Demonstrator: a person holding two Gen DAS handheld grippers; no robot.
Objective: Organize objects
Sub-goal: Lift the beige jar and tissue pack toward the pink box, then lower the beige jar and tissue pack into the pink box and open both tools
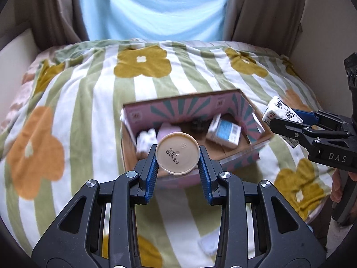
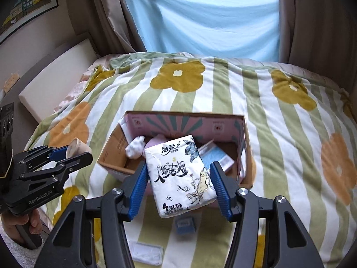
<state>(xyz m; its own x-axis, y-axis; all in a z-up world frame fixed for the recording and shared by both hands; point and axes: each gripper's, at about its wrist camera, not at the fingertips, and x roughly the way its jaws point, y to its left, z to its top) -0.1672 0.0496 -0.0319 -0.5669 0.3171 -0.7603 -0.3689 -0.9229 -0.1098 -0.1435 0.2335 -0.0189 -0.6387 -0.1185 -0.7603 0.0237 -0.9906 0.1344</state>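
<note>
Tissue pack clamped in right gripper, beige cup pinched in left gripper, both hanging above cardboard box, needing centring over free floor before releasing.

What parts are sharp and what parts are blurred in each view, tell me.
Left wrist view: the left claw and its beige cup are sharp; the cardboard box and its contents are smeared by motion. Right wrist view: the right claw and its tissue pack are crisp; the box edges are soft; the blanket bends with fisheye distortion.
</note>
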